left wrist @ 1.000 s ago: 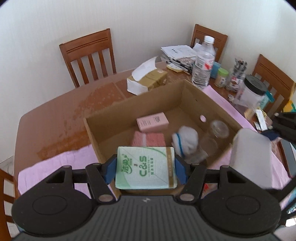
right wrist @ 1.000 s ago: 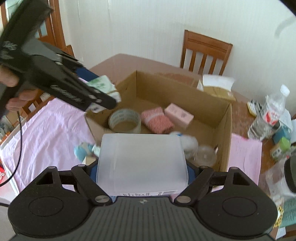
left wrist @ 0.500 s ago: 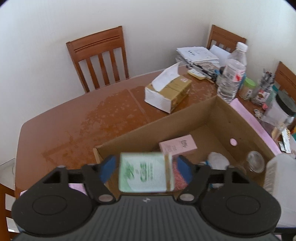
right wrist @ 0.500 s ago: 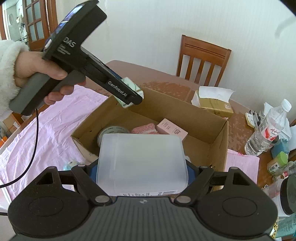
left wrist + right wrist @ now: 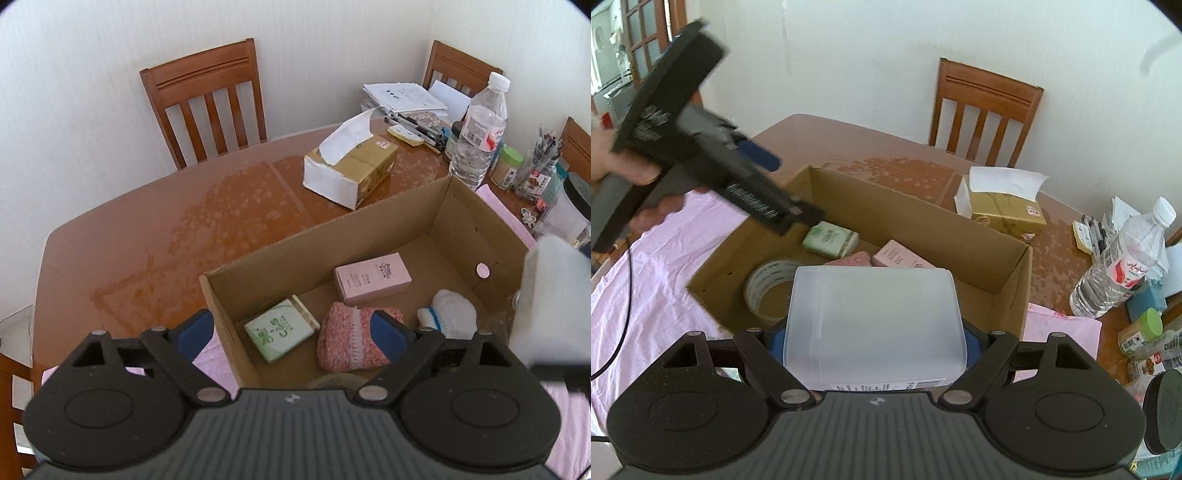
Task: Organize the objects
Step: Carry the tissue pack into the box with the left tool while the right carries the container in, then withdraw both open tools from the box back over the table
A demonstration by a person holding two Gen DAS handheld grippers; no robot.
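Green tissue pack (image 5: 281,329) lies in the cardboard box (image 5: 321,229), near-left corner, beside the pink knit item (image 5: 354,338); pink carton (image 5: 372,279), white sock (image 5: 447,318) and tape roll (image 5: 768,286) are also inside. Your left gripper (image 5: 291,332) has just been opening: fingers spread wide, nothing between them, pack clear below. Drop-off step looks done on that side. Right gripper (image 5: 875,336) has fingers clamped on the translucent container (image 5: 873,325), held above box's near edge. Next, prob.: pull left away, then bring container over the free floor twd box's right end, lower, release. Watch the tape roll underneath.
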